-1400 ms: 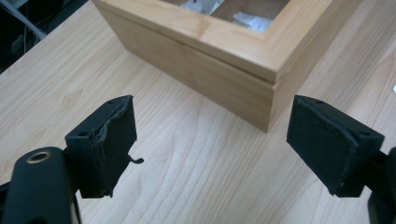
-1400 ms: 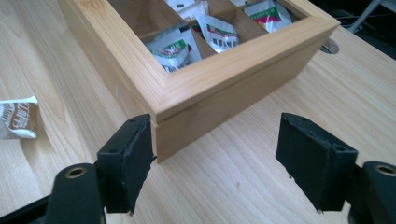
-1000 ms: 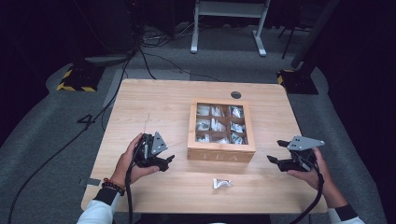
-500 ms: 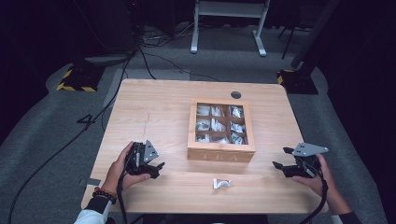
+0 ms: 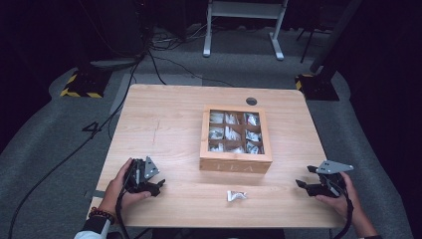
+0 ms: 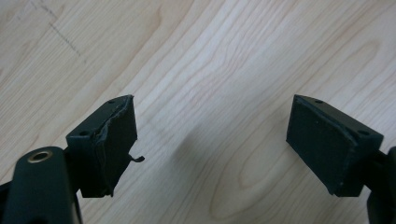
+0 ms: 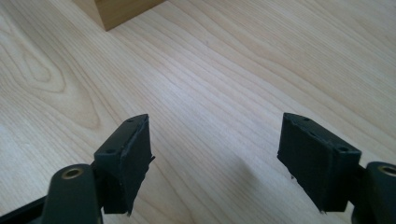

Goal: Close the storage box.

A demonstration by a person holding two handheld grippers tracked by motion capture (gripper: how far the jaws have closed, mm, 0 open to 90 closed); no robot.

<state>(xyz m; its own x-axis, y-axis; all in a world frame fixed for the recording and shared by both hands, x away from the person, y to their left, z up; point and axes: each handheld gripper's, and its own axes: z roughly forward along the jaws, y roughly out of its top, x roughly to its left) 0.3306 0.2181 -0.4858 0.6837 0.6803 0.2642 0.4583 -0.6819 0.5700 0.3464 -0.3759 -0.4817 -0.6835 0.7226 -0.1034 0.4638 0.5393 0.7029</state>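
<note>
The left gripper [image 5: 155,185] rests spread and empty at the table's [image 5: 164,124] near left edge; the right gripper [image 5: 304,179], also spread and empty, sits at the near right. A small packet [image 5: 236,195] lies between them, just before the wooden box [image 5: 235,163].

We see a pale wooden table [image 5: 164,119] carrying a compartmented wooden box [image 5: 235,162] near its middle and a small crumpled white packet [image 5: 236,195] near the front edge.

Black left gripper [image 5: 157,186], right gripper [image 5: 304,177]; grey plates, bead bracelet [image 5: 102,214].
</note>
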